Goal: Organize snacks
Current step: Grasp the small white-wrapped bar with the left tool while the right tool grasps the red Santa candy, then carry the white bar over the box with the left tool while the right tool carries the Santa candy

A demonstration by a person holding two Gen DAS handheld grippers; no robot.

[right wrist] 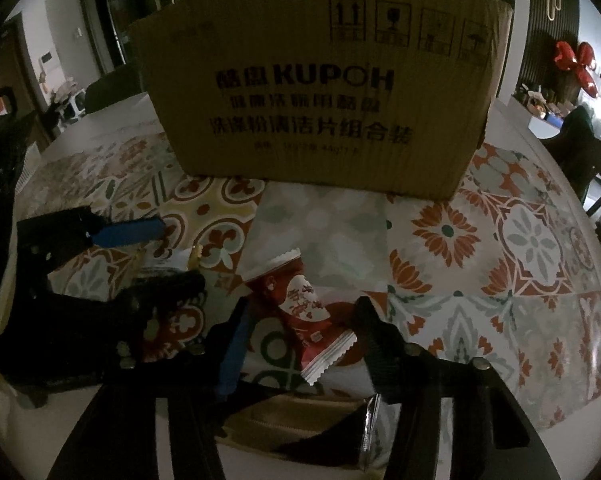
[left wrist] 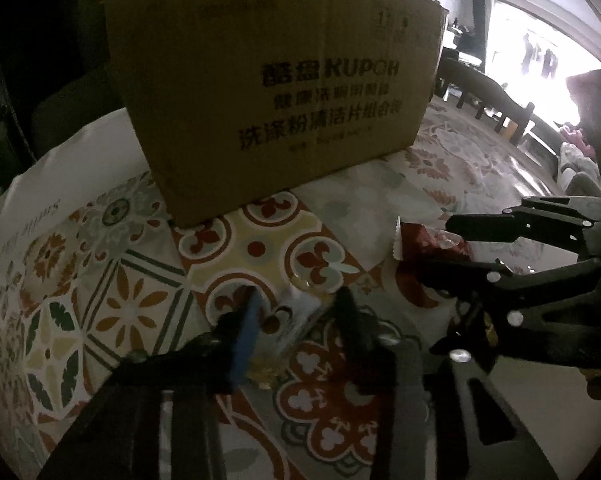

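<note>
Straddling crinkly red snack packet: right gripper, fingers spread; corrugated cardboard box behind.

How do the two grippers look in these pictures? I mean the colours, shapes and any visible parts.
Both look alike. The left gripper and the right gripper each have a black, angular frame with two long fingers. One finger carries a flat blue pad, the other is black. Silver screw heads dot the linkage bars. No cables, sleeves or printed markings are visible in this dim light.

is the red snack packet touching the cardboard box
Apart. The right wrist view shows the red snack packet lying well short of the cardboard box, with bare patterned tablecloth between them.
</note>
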